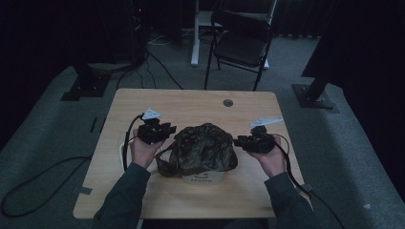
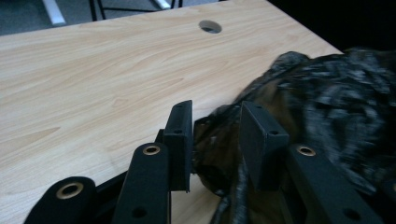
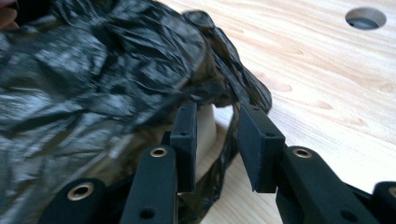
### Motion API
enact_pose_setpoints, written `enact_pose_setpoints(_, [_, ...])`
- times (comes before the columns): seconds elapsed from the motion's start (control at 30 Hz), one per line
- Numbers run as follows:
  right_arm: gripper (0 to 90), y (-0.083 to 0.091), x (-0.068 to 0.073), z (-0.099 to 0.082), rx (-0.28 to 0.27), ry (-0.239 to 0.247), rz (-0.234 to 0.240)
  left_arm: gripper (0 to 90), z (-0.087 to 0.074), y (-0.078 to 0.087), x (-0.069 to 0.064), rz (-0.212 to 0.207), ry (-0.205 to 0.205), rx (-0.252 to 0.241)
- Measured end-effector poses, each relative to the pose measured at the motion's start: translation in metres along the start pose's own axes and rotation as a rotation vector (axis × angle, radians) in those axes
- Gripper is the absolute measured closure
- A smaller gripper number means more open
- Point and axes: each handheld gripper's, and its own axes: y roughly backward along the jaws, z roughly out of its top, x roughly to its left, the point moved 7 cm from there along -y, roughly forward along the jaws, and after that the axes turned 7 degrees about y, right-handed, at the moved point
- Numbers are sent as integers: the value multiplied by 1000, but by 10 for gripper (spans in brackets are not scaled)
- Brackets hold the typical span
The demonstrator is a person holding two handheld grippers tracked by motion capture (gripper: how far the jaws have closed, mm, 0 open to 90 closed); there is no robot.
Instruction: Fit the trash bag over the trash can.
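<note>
We hold a hand-held gripper on each side of the bag (image 1: 203, 149), draped over a white bin (image 1: 201, 178) at table (image 1: 143, 100) centre: left (image 1: 168, 130) at nine o'clock, right (image 1: 239, 141) at three, jaws parted, gripping nothing. Loose film could slip off the rim.

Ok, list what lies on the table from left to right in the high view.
Left gripper → black plastic bag draped over a white container → right gripper, all over the wooden table.
</note>
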Motion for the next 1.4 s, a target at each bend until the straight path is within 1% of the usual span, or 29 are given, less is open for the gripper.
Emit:
enact_pose_setpoints(0.1, [676, 4, 5, 4, -18, 2, 16, 654, 0, 5, -7, -24, -25, -2])
enact_pose_setpoints(0.23, [665, 8, 10, 7, -29, 9, 33, 639, 1, 10, -16, -57, -33, -6])
enact_pose_setpoints(0.37, [636, 9, 16, 11, -42, 19, 64, 622, 0, 15, -22, -92, -30, -4])
enact_pose_setpoints(0.47, [618, 9, 23, 12, -52, 22, 96, 615, -2, 16, -28, -108, -40, 8])
enact_pose_setpoints(0.53, [606, 9, 26, 12, -51, 28, 108, 611, -4, 16, -32, -114, -55, 20])
enact_pose_setpoints(0.6, [596, 7, 29, 12, -48, 26, 128, 610, -7, 16, -35, -116, -67, 32])
enact_pose_setpoints(0.67, [593, 6, 32, 10, -35, 32, 135, 613, -9, 15, -36, -119, -73, 43])
enact_pose_setpoints(0.77, [597, 4, 36, 7, -20, 41, 145, 655, -12, 15, -38, -126, -81, 58])
enact_pose_setpoints(0.87, [642, 3, 38, 5, -8, 46, 151, 705, -14, 16, -41, -135, -88, 59])
enact_pose_setpoints(0.97, [738, 3, 41, 3, 3, 57, 170, 760, -15, 18, -45, -141, -104, 63])
enact_pose_setpoints(1.07, [808, 5, 43, 2, 1, 66, 167, 804, -18, 21, -49, -139, -123, 62])
enact_pose_setpoints(1.1, [830, 6, 44, 2, -2, 64, 174, 819, -19, 22, -51, -140, -129, 63])
enact_pose_setpoints(1.13, [830, 6, 44, 2, -2, 64, 174, 831, -19, 22, -51, -140, -129, 63])
enact_pose_setpoints(1.17, [846, 7, 44, 1, -8, 62, 191, 831, -20, 26, -53, -146, -143, 61])
enact_pose_setpoints(1.2, [867, 9, 46, -1, -6, 58, 205, 875, -21, 28, -54, -147, -151, 58])
enact_pose_setpoints(1.23, [870, 9, 46, -2, -4, 56, 211, 891, -22, 30, -54, -143, -158, 54])
enact_pose_setpoints(1.3, [886, 11, 46, -5, -5, 51, 220, 900, -23, 33, -54, -144, -167, 52])
enact_pose_setpoints(1.4, [900, 13, 46, -8, -8, 45, 231, 900, -26, 37, -54, -149, -168, 52])
